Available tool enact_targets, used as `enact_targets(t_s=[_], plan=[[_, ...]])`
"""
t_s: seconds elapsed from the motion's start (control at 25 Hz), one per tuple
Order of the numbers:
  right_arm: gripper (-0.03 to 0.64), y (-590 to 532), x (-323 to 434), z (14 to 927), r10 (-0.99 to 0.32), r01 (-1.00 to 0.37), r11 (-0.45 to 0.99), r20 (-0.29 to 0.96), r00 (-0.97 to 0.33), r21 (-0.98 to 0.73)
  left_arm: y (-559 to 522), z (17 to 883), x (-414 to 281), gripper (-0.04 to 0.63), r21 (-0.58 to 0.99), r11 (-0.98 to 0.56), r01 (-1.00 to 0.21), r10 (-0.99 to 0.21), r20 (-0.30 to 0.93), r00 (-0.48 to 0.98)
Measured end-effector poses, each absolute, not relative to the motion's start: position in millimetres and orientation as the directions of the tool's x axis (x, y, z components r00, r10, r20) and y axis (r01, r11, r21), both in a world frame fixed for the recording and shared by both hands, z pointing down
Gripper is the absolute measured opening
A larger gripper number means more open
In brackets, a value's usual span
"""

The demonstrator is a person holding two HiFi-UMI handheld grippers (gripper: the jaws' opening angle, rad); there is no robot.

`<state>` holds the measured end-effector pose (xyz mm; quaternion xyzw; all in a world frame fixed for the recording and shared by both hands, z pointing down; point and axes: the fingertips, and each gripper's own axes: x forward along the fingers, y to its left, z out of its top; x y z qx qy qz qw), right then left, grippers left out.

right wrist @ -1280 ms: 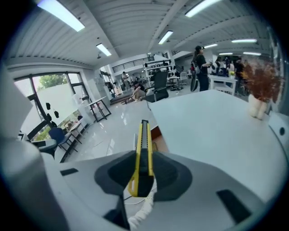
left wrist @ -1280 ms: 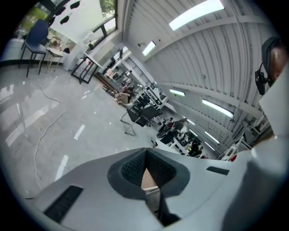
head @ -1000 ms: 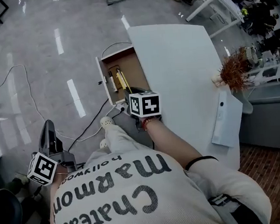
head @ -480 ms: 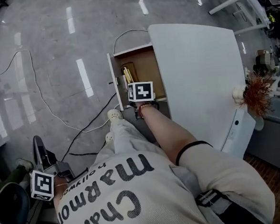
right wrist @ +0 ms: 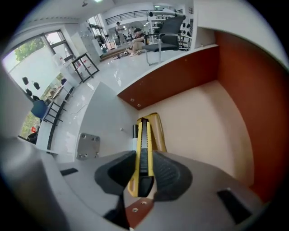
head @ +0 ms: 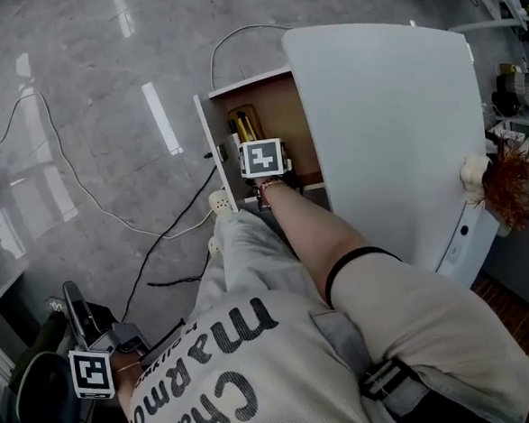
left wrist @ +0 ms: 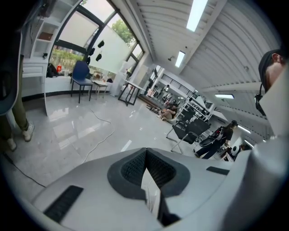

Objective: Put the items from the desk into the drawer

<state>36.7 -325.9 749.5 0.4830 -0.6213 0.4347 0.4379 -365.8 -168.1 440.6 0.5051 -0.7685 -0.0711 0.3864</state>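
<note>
The drawer (head: 287, 114) stands pulled out at the left side of the white desk (head: 394, 125). My right gripper (head: 262, 157) hovers over its near end. In the right gripper view this gripper (right wrist: 143, 155) is shut on a yellow and black utility knife (right wrist: 143, 144), whose tip points into the drawer. A tan flat object (right wrist: 159, 131) lies on the drawer floor (right wrist: 198, 126) just under the knife. My left gripper (head: 87, 354) hangs low at the left beside the person's body, far from the desk. In its own view the left gripper (left wrist: 146, 155) is shut on nothing.
A thin cable (head: 82, 192) runs across the glossy floor left of the drawer. A reddish-brown fluffy object (head: 511, 184) sits at the desk's right edge. A metal plate (right wrist: 88, 146) is fixed on the drawer's left wall. Office chairs (right wrist: 169, 29) stand far behind.
My right gripper has moved with the knife further over the open drawer. My left gripper has dropped lower and back at the left.
</note>
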Motion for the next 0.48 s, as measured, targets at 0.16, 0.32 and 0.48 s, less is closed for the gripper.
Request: enact_targets(t_s=[0.16,0.32,0.48], plan=[[0.120,-326,28,759,-0.194,-0.970,0.206,0.966,-0.170,-0.129,-179,445,-358,0.002,0.482,0.473,-0.737,-0.827,0.531,-0.184],[0.120,-325,26,768,-0.172,-0.970,0.177,0.965,-0.200,-0.169,-183,450,-348,0.001,0.491,0.486,-0.723,-0.818,0.546,-0.179],[0.120,-320,26,777,-0.142,-0.967,0.186,0.969,-0.202,-0.174,-185,454,-345,0.002,0.484,0.502,-0.717,-0.807,0.560,-0.186]])
